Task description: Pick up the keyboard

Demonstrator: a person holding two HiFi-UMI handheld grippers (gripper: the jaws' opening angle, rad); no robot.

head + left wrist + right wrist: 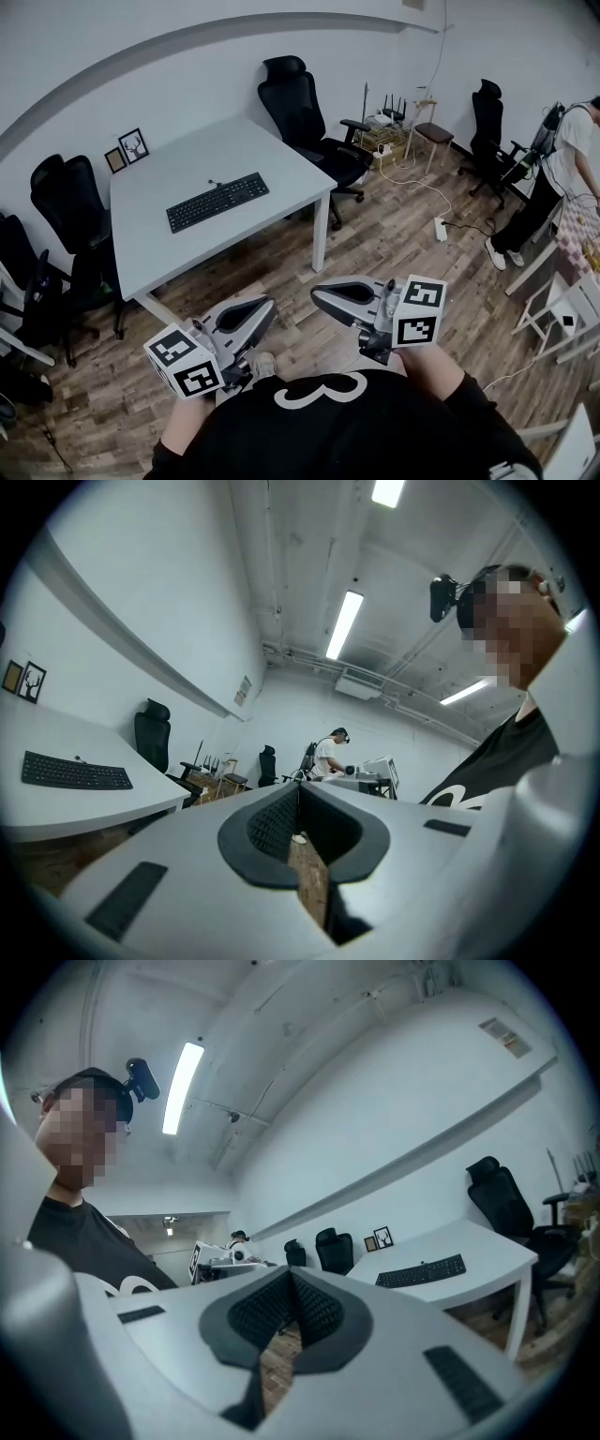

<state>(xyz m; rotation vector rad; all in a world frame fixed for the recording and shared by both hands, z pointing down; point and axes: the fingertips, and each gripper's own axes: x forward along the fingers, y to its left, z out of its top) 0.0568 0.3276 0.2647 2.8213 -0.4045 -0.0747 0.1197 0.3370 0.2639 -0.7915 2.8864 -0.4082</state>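
The one mark I can read is a white figure like a 3 (323,390) on the black shirt (394,436), at the near edge of my head view. Key legends on the keyboard (217,201) and print on the wall plate (244,690) are too small to make out.

Room: white walls (112,56), wood-plank floor (403,234).
Furniture: 1 white table (187,159) against the wall, 2 framed pictures (133,144) at its back edge; black office chair (305,112) at the table's right side, further black chairs (66,202) at left.
Light: ceiling strip lights (344,623), lit.
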